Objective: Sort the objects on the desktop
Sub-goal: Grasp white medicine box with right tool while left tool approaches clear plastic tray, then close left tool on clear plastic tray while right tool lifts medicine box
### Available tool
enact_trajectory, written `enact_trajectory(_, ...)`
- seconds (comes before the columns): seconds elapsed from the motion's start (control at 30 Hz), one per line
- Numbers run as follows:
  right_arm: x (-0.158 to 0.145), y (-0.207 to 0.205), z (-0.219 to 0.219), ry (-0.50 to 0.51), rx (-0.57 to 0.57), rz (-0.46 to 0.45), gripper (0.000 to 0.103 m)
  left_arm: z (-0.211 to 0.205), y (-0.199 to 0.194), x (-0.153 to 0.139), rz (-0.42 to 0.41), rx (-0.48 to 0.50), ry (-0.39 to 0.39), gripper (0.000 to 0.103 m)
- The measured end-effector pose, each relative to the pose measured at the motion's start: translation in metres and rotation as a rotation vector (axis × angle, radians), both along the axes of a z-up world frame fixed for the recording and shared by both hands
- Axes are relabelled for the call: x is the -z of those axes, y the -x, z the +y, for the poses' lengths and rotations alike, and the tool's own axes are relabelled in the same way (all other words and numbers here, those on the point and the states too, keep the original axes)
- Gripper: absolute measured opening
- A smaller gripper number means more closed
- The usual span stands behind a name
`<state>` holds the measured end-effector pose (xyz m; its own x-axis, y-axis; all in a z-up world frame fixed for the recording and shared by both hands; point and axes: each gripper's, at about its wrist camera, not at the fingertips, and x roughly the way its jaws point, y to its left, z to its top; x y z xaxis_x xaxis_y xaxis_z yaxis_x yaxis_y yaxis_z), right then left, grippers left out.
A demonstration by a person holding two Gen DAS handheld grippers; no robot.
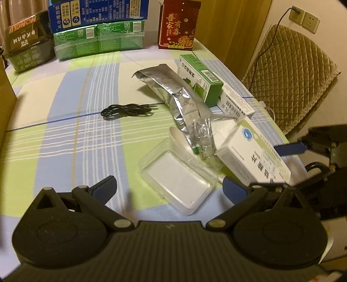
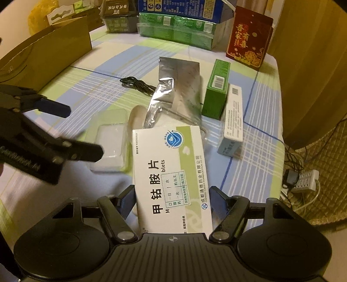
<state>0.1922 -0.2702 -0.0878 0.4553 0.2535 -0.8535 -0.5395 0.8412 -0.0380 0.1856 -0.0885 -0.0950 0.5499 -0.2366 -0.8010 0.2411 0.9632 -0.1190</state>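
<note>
Plaid cloth in blue, green and white covers the table (image 1: 65, 121); wood panel and a quilted chair cover sit off the far right edge.

Right gripper (image 2: 171, 201) straddles the near end of the white medicine box (image 2: 171, 173). Left pad looks to be against the box's left edge, right pad just beside the right edge; can't tell if it's actually pressing. No firm grip visible. In the left wrist view one blue finger (image 1: 290, 148) of this gripper shows at the box's far side.

Left gripper (image 1: 169, 191) has jaws wide apart with nothing between the pads, hovering just over the near corner of the clear plastic tray (image 1: 177, 182). It shows blurred in the right wrist view (image 2: 84, 132).

Layout:
- Tray lies flat, touching the left of the white box.
- White plastic spoon (image 1: 179, 136) sits between tray and foil.
- Crumpled silver foil pouch (image 1: 173, 93) runs diagonally mid-table, lower end over clear wrapping.
- Green box (image 1: 201, 80) just right of the foil, long white carton (image 1: 238, 102) beside it.
- Black cable (image 1: 128, 109) coiled left of the foil, apart from everything.
- Back edge: red box (image 1: 177, 26), green packs (image 1: 97, 41) under blue box (image 1: 97, 10), dark basket (image 1: 26, 52).
- Brown paper bag (image 2: 43, 58) at far left.
</note>
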Motion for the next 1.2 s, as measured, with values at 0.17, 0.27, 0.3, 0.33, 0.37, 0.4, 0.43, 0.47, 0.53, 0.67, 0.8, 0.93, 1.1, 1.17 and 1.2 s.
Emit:
enact_trajectory(0.17, -0.003, 0.004, -0.006, 0.006, 0.012, -0.005, 0.069, -0.011, -0.011, 0.011, 0.02, -0.001, 0.011, 0.101)
enact_trajectory(0.27, -0.005, 0.004, -0.009, 0.018, 0.019, -0.012, 0.069, -0.018, -0.016, 0.019, 0.022, 0.011, -0.009, 0.094)
enact_trajectory(0.3, -0.005, 0.004, -0.01, 0.017, 0.024, -0.012, 0.069, -0.02, -0.018, 0.022, 0.027, 0.013, -0.019, 0.09)
enact_trajectory(0.33, -0.006, 0.003, -0.011, 0.018, 0.03, -0.011, 0.069, -0.021, -0.02, 0.024, 0.028, 0.011, -0.03, 0.089)
enact_trajectory(0.37, -0.006, 0.003, -0.012, 0.018, 0.034, -0.011, 0.069, -0.02, -0.02, 0.025, 0.026, 0.01, -0.041, 0.086)
enact_trajectory(0.4, -0.006, 0.003, -0.013, 0.018, 0.038, -0.01, 0.069, -0.019, -0.02, 0.026, 0.025, 0.01, -0.046, 0.081)
enact_trajectory(0.43, -0.006, 0.003, -0.013, 0.018, 0.04, -0.009, 0.069, -0.016, -0.019, 0.026, 0.03, 0.011, -0.045, 0.077)
enact_trajectory(0.47, -0.007, 0.003, -0.013, 0.017, 0.042, -0.009, 0.069, -0.012, -0.017, 0.027, 0.035, 0.011, -0.045, 0.069)
enact_trajectory(0.53, -0.007, 0.004, -0.013, 0.009, 0.052, -0.005, 0.069, -0.002, -0.011, 0.026, 0.035, 0.02, -0.059, 0.062)
enact_trajectory(0.67, -0.007, 0.004, -0.01, -0.011, 0.085, 0.01, 0.069, 0.021, 0.0, 0.025, 0.02, 0.027, -0.101, 0.052)
enact_trajectory(0.8, -0.007, 0.004, -0.002, -0.018, 0.087, 0.013, 0.069, 0.036, 0.001, 0.024, 0.003, 0.031, -0.122, 0.052)
enact_trajectory(0.93, -0.007, 0.004, 0.002, -0.02, 0.093, 0.013, 0.069, 0.038, -0.006, 0.024, -0.014, 0.042, -0.114, 0.066)
enact_trajectory(1.1, -0.007, 0.0, 0.001, -0.036, 0.131, 0.026, 0.069, 0.032, -0.021, 0.029, -0.024, 0.051, -0.129, 0.062)
enact_trajectory(1.17, -0.007, -0.001, 0.001, -0.039, 0.138, 0.029, 0.069, 0.031, -0.023, 0.029, -0.029, 0.055, -0.133, 0.053)
enact_trajectory(1.2, -0.006, -0.001, 0.002, -0.037, 0.138, 0.029, 0.069, 0.031, -0.024, 0.028, -0.027, 0.054, -0.136, 0.053)
